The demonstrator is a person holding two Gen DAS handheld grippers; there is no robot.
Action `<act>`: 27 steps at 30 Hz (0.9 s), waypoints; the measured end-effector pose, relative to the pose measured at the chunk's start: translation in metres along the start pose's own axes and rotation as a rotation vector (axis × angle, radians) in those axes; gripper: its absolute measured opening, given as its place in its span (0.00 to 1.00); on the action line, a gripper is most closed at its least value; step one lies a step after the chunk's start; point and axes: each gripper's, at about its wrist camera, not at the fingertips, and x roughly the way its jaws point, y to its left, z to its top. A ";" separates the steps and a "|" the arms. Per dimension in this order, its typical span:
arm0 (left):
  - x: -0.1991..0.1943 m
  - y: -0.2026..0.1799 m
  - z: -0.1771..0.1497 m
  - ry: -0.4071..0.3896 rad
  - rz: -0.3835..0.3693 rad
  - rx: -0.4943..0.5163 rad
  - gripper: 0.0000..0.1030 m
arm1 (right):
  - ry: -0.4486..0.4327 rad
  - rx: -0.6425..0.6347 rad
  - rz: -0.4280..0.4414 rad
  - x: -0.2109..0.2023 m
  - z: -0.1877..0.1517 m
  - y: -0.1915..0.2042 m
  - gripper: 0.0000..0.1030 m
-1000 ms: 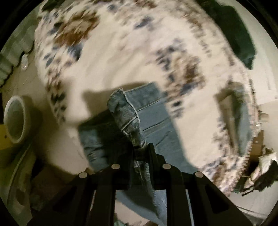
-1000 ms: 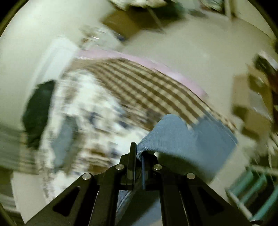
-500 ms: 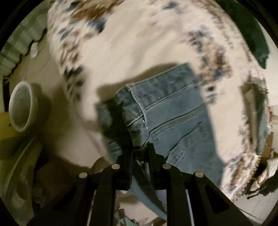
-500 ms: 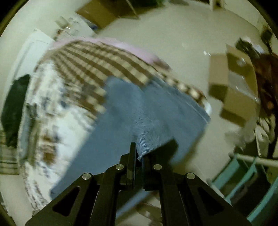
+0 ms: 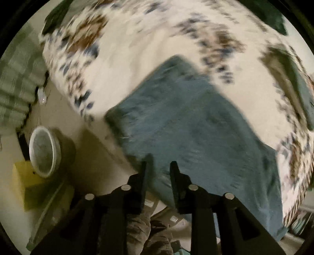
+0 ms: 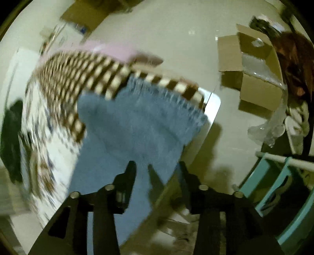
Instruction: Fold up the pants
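The blue jeans (image 5: 192, 125) lie spread flat on the patterned bed cover (image 5: 157, 39), near its edge. My left gripper (image 5: 159, 170) points down over their near edge. Its jaws are opening, with denim beneath the gap and no pad pressing on it. In the right wrist view the jeans (image 6: 133, 125) look paler, with a frayed hem against a brown checked blanket (image 6: 82, 78). My right gripper (image 6: 157, 168) hangs over their near corner. Its jaws are also opening, and the cloth lies loose below them. Both views are blurred.
A white bowl (image 5: 44, 151) and a yellow box (image 5: 21, 176) stand on the floor left of the bed. A dark green garment (image 5: 274, 17) and a folded item (image 5: 290, 86) lie on the bed. A cardboard box (image 6: 253, 72) and a teal rack (image 6: 284, 196) stand on the right.
Both grippers were shut on the jeans and held them up. They came down to the bed and let go, and the jeans now lie flat.
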 end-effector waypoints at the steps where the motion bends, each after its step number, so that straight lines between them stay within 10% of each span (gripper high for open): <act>1: -0.011 -0.017 -0.006 -0.029 -0.014 0.041 0.28 | 0.005 0.043 0.020 0.002 0.007 -0.007 0.48; 6: -0.027 -0.101 -0.031 -0.064 -0.107 0.226 0.55 | 0.141 0.244 0.073 0.042 0.027 -0.025 0.50; 10: -0.003 -0.183 -0.070 0.044 -0.159 0.388 0.56 | 0.107 0.303 0.144 0.051 0.026 -0.027 0.37; 12: 0.005 -0.217 -0.090 0.071 -0.174 0.457 0.56 | 0.032 0.165 0.107 0.037 0.021 -0.004 0.21; 19: 0.021 -0.286 -0.148 0.123 -0.206 0.629 0.56 | 0.097 -0.681 -0.082 0.048 -0.052 0.110 0.21; 22: 0.029 -0.296 -0.168 0.171 -0.204 0.650 0.56 | 0.116 -0.564 0.004 0.043 -0.034 0.094 0.42; 27: 0.035 -0.303 -0.180 0.200 -0.195 0.666 0.56 | 0.062 0.026 0.263 0.028 0.035 0.003 0.58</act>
